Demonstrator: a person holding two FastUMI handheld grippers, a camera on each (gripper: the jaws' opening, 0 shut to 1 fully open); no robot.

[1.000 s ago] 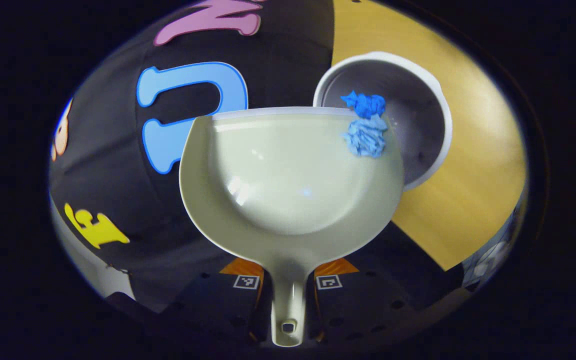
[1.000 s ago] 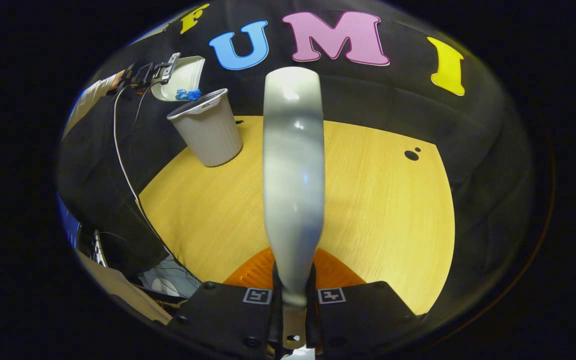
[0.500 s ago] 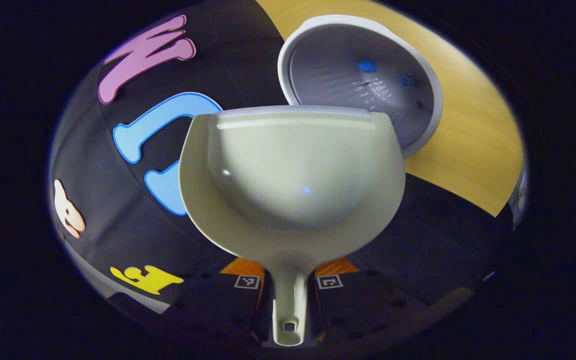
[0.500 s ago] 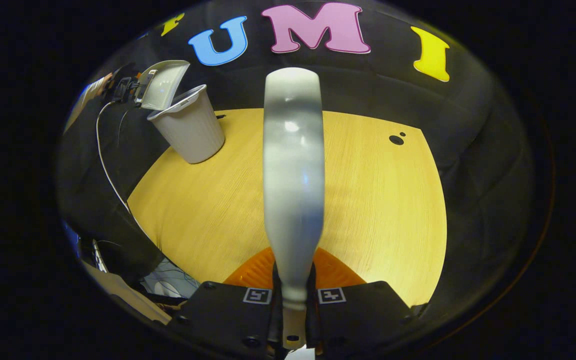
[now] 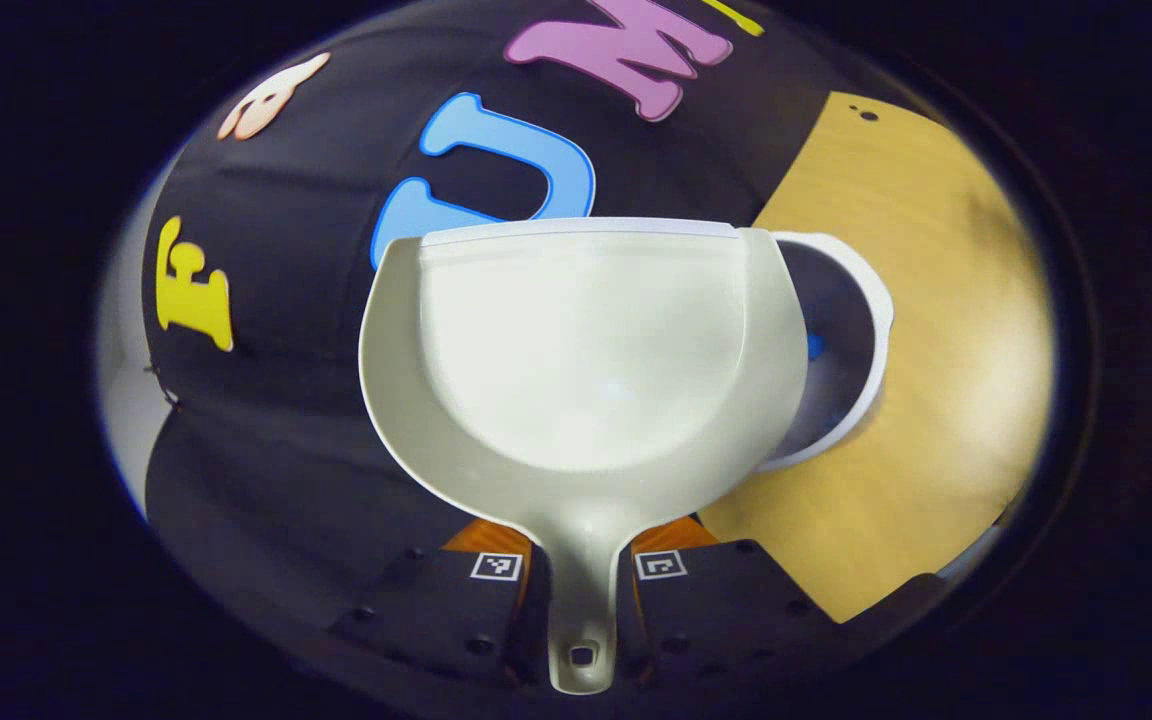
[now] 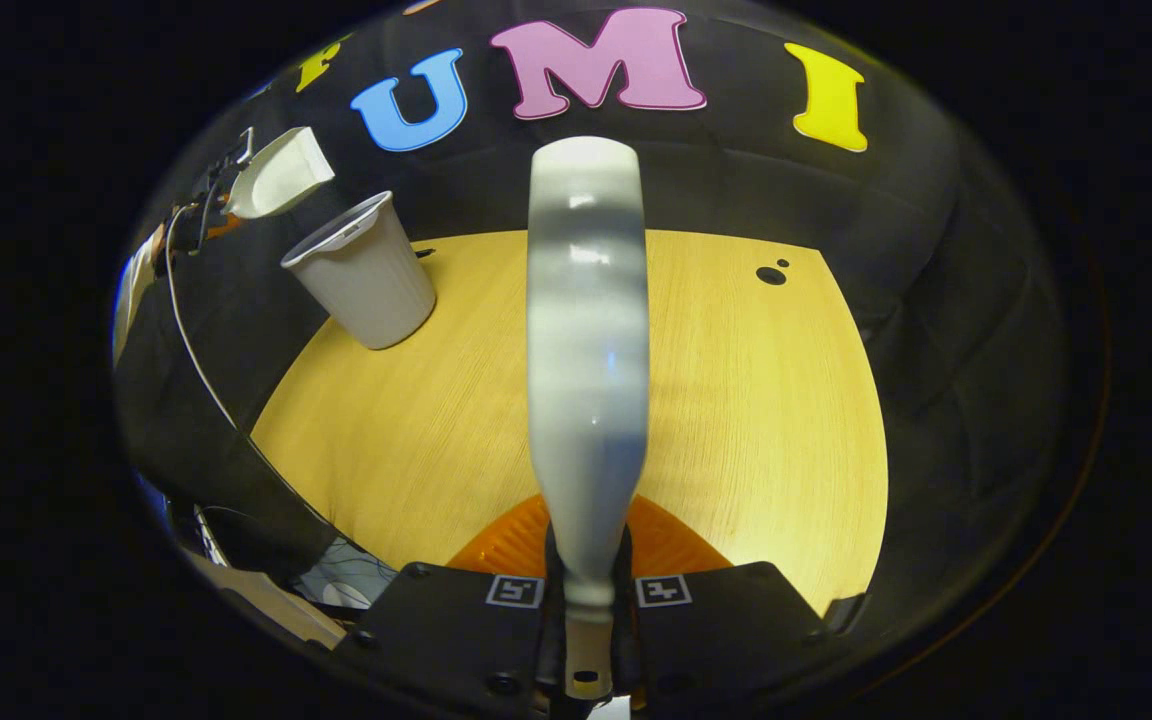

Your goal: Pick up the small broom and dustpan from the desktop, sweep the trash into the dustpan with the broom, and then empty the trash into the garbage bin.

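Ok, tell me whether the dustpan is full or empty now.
Empty. The dustpan, held by the left gripper, shows a bare scoop; a blue scrap sits inside the garbage bin beside it.

Glossy plastic dustpan (image 5: 586, 350), wood-grain desktop (image 5: 936, 330)

Wooden tabletop (image 6: 416, 420) — dark hole (image 6: 769, 275) near its far edge.

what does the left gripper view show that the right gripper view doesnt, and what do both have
Left gripper view: the dustpan's empty scoop seen from inside, the left gripper shut on its handle, and a bit of blue trash inside the bin.

Right gripper view: the broom clamped in the right gripper, and the bin's outer wall from the side.

Both: the dustpan, the bin and the wooden desktop.
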